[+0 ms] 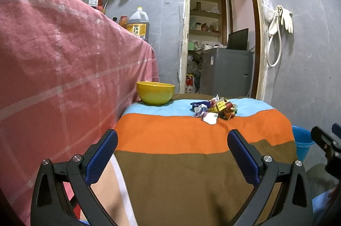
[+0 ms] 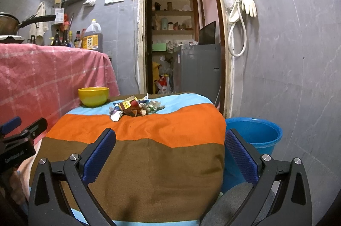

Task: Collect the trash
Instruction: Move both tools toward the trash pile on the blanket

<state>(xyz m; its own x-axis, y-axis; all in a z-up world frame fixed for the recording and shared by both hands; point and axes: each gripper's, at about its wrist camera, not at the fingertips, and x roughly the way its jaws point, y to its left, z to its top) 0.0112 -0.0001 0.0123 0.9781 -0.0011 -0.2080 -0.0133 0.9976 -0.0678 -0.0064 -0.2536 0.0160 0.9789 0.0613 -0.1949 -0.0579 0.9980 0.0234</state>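
Striped cloth in brown, orange and pale blue covers the surface [image 2: 149, 162], and at its far end, on the blue band, lies the trash [image 2: 134, 108]: a small heap of crumpled wrappers and bits of packaging. A yellow bowl [image 2: 93, 96] stands just to the left of the heap, apart from it. A blue bucket [image 2: 255, 136] sits on the floor off the right edge.

Both tools hang at the near end, well short of the heap. The left gripper [image 1: 172, 153] has its fingers spread wide with nothing between them, and so does the right gripper [image 2: 170, 153]. By my reading, collecting has not begun; the next move calls for one of them to reach forward over the orange band and close on a single wrapper. Whether the bowl or the bucket is meant to receive it, I cannot say.

Some wrappers carry yellow patches with print too small to read. The oil jug [image 2: 92, 37] beyond has a yellow label, also illegible.
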